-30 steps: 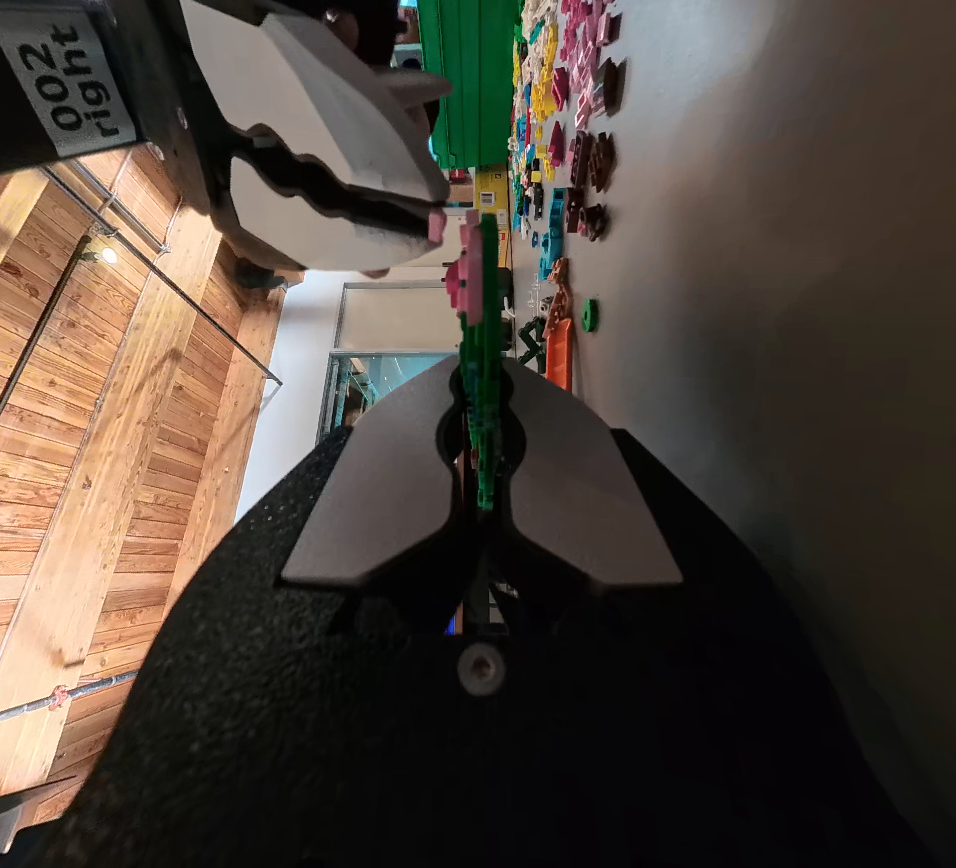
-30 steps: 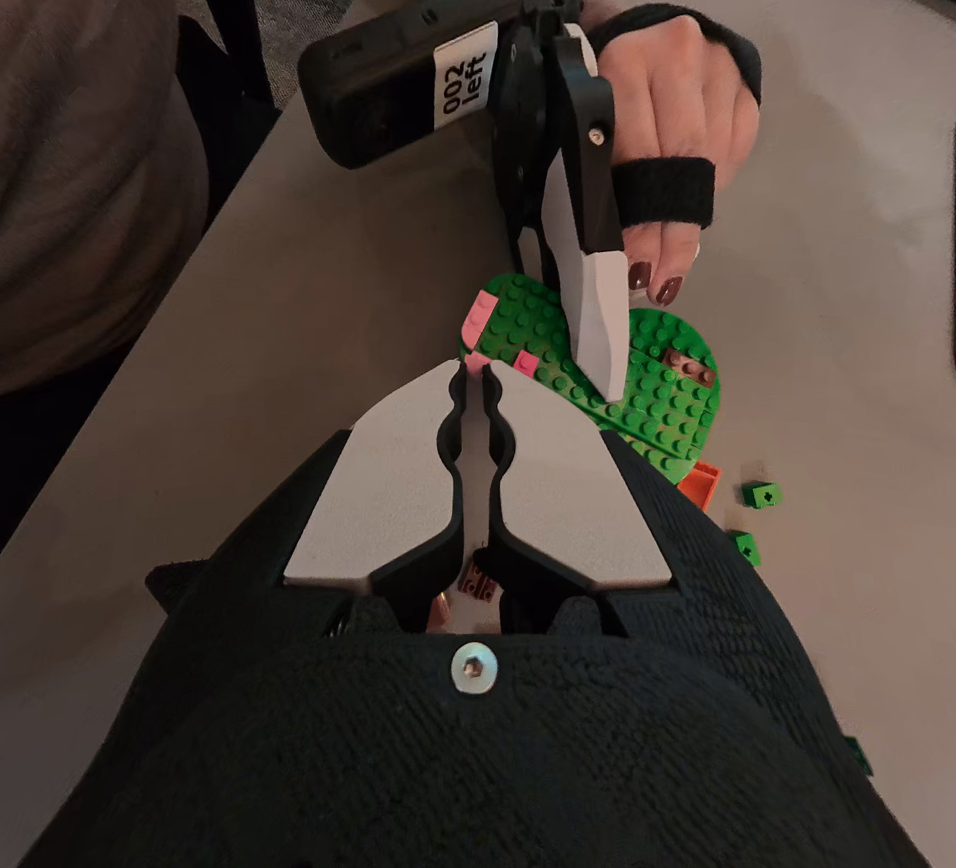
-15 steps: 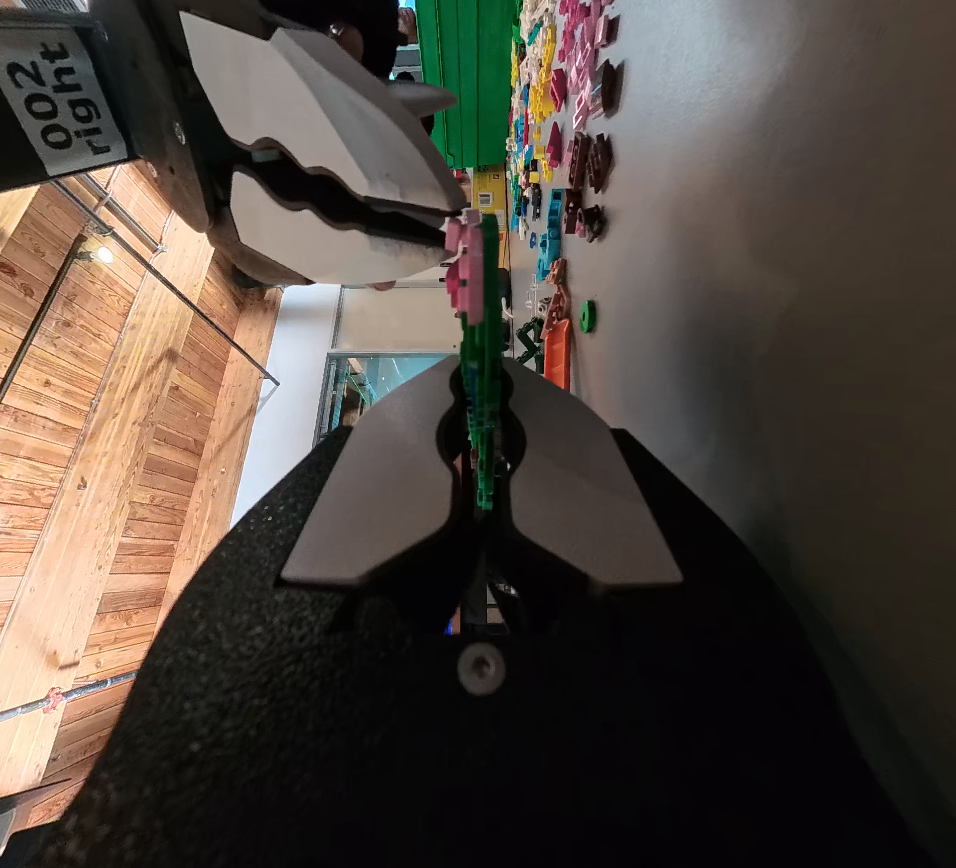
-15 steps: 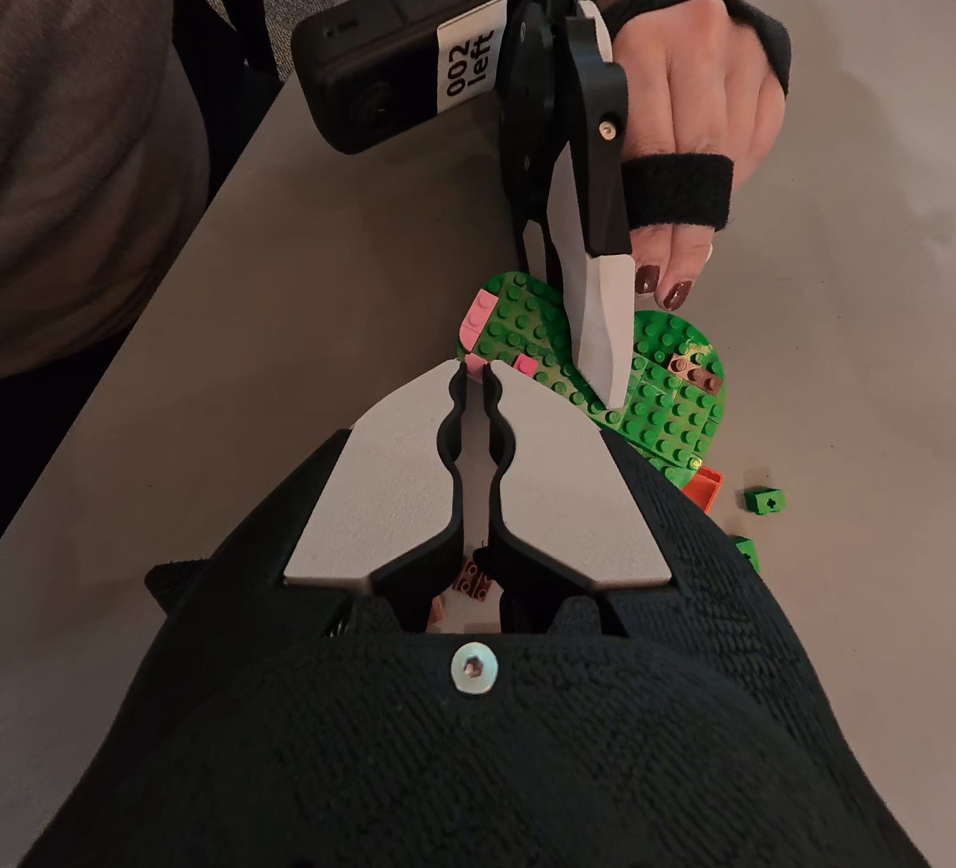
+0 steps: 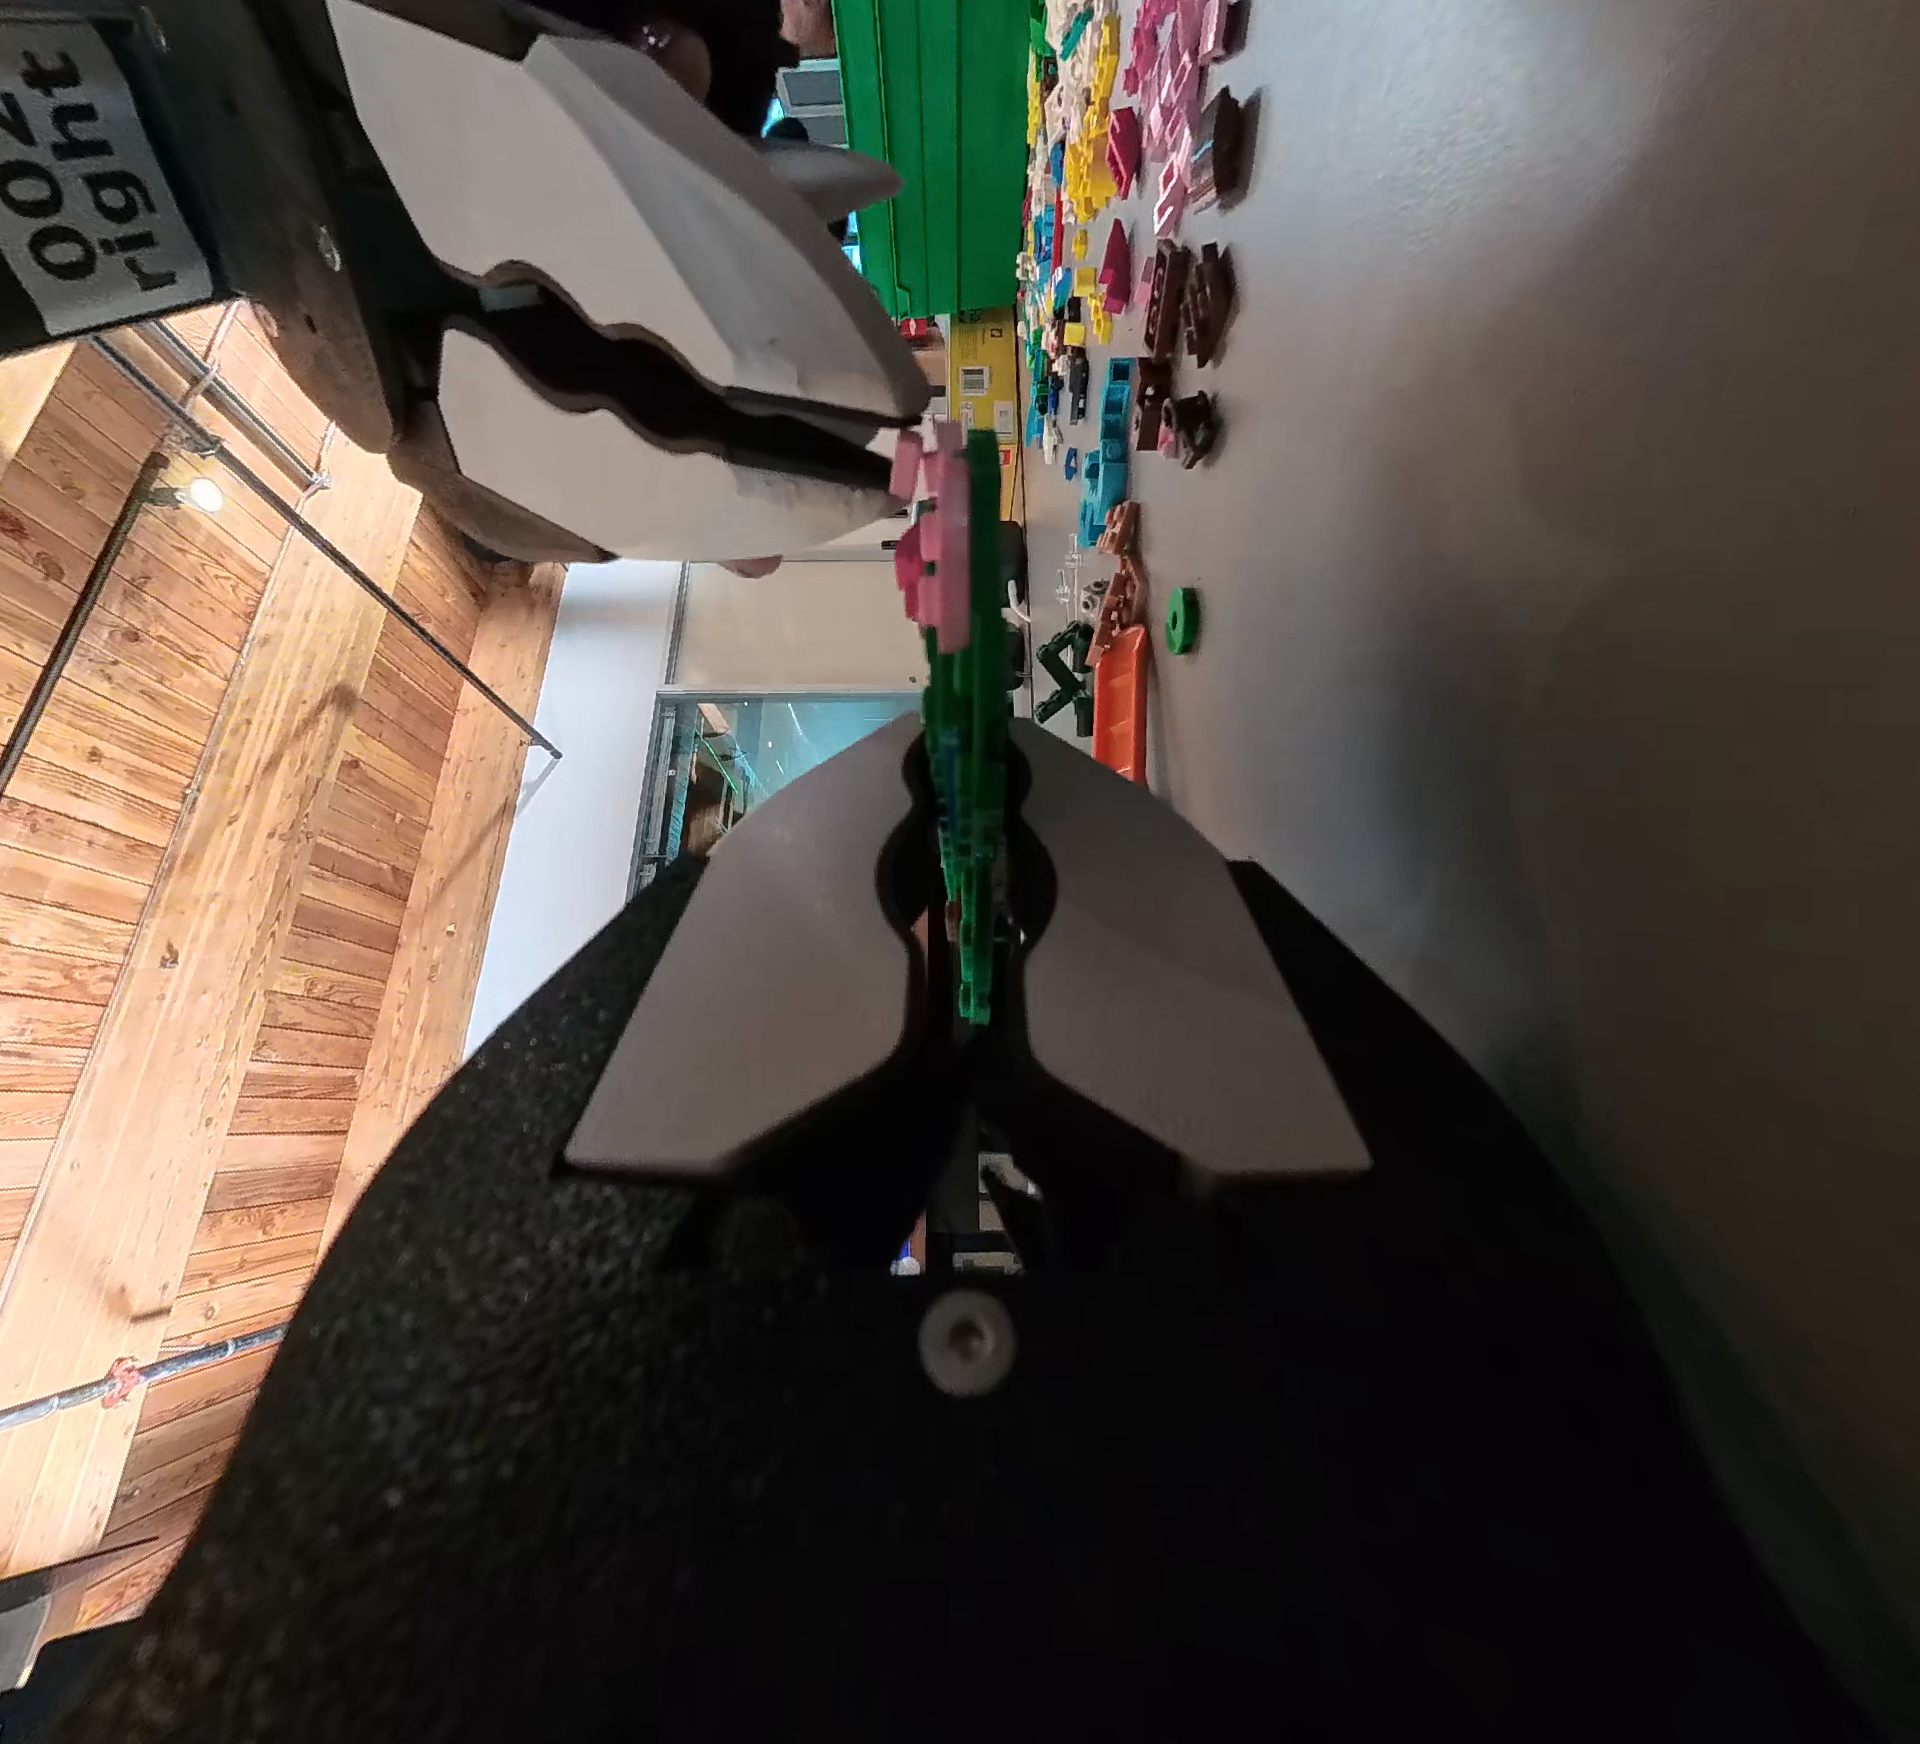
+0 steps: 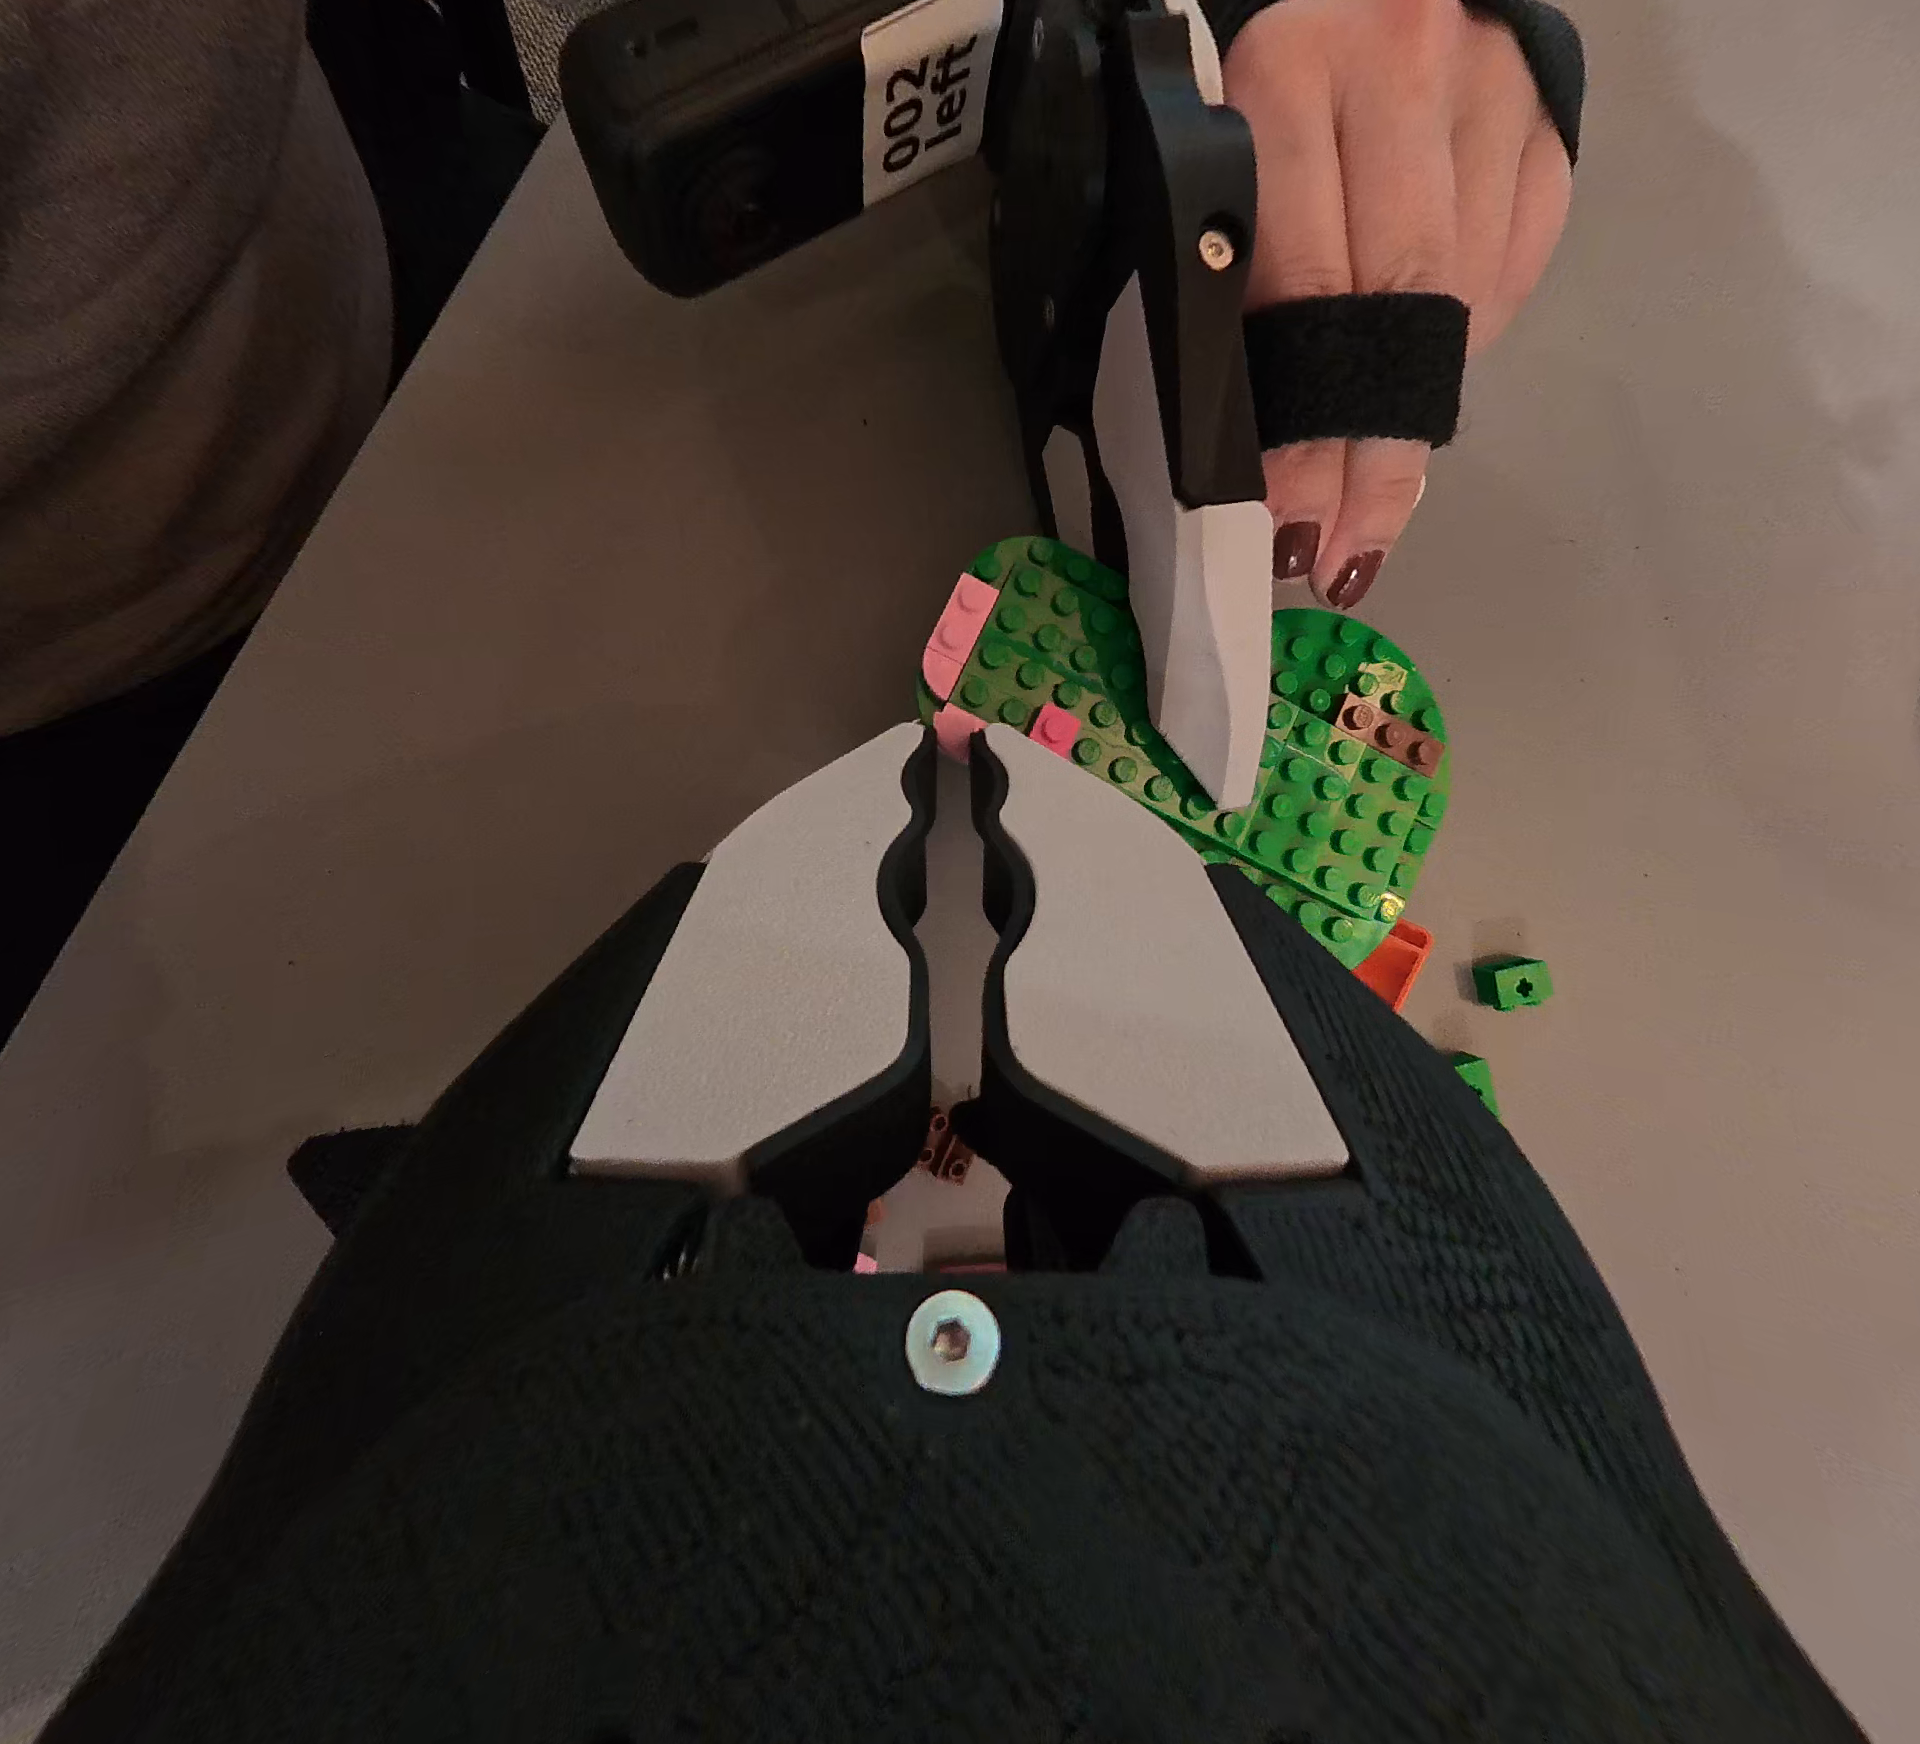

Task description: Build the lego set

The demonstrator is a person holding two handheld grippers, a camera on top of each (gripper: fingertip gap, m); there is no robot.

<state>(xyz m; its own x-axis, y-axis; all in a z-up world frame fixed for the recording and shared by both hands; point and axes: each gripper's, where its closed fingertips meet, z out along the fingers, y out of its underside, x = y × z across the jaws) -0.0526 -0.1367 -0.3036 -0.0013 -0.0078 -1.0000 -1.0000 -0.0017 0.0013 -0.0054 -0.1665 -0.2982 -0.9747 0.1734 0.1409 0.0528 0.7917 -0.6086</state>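
Pressed closer to green baseplate [image 6: 1340, 821] than a second ago. Right gripper [image 6: 951, 738] nearly closed, pinching small pink brick [image 6: 951, 730] at baseplate's near edge. Left gripper [image 5: 964, 863] clamped on baseplate's edge, holding it off the table. Align studs, push square, brace firmly.

This looks like an office or shared workspace rather than a home. At the left of the left wrist view runs a wood-plank wall [image 5: 208, 863] with thin metal rails [image 5: 343, 572] and a small lit lamp [image 5: 205, 495], and mid-frame stands a glass partition [image 5: 769, 759] beside a plain white wall [image 5: 582, 759]. A smooth grey table [image 5: 1558, 551] fills the right side, with sorted loose bricks [image 5: 1132, 125] spread across its upper right.
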